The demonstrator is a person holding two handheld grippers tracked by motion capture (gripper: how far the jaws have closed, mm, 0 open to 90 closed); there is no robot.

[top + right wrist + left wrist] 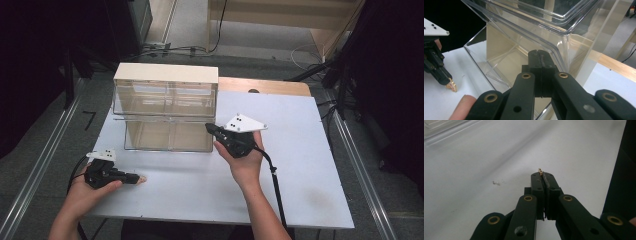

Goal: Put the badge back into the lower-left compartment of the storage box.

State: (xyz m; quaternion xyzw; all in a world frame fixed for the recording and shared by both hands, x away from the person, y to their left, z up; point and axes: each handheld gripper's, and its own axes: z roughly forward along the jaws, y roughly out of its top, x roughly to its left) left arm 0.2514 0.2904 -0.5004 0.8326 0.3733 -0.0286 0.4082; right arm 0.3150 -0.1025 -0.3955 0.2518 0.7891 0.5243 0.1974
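The small brass gear [540, 171], which you are holding clamped in the closed left gripper [543, 175] low over the white table [300, 165], is awaiting the clear drawer [506, 62], which your empty, closed right gripper [540, 53] is touching at its rim and must next pull open.

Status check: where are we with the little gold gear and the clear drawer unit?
Done: the left gripper is shut on the gold gear, toothed edge poking past its tips, low over the white table. In hand: the right gripper, jaws together, sits at the front rim of the lower clear drawer, which looks pulled out. Left: probably carry the gear to the drawer, drop it in, close up.
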